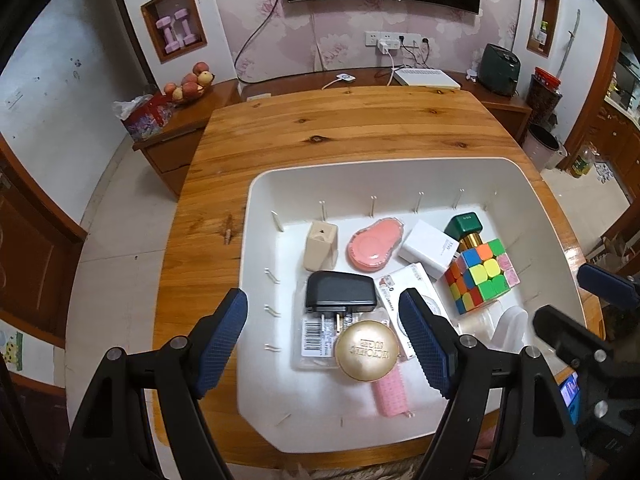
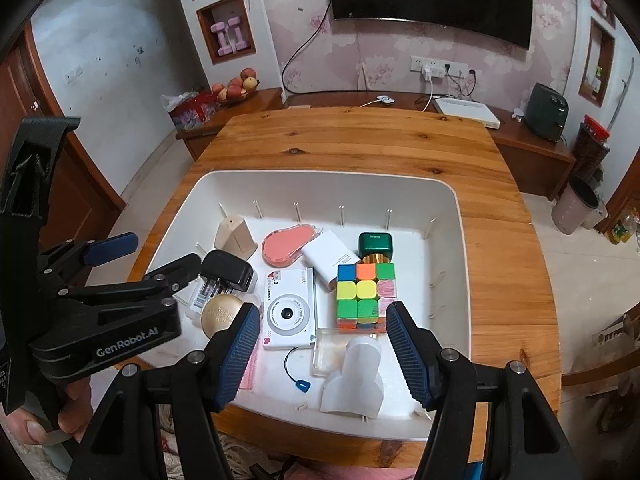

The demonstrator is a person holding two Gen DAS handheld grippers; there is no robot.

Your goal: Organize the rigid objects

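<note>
Your left gripper (image 1: 324, 340) hangs above the near-left part of the white bin (image 1: 256, 208), jaws spread wide with nothing between the pads; straight below the gap sits the gold lid (image 1: 367, 350), resting on a barcoded clear packet (image 1: 316, 336), with the black charger (image 1: 340, 290) just beyond it and a pink roller (image 1: 390, 396) poking out nearer you. Your right gripper (image 2: 318, 344) hovers over the near-right part of the bin, jaws also apart and empty; under the gap lie the white toy camera (image 2: 289, 308), a clear box (image 2: 329, 350) and a white plastic piece (image 2: 356, 380), and the cube (image 2: 366, 294) sits just beyond its right finger, none of them touched. In the right wrist view your hand (image 2: 60, 412) grips the left tool's handle at the lower left. Further back in the bin, the beige block (image 1: 320, 246) stands near the far-left corner, the pink case (image 1: 374, 248) lies beside it, then the white adapter (image 1: 430, 248) leaning against the camera box, and the green-capped bottle (image 1: 464, 228) lies behind the cube, touching it. The bin rests on the wooden table (image 1: 340, 120), toward its near edge.
</note>
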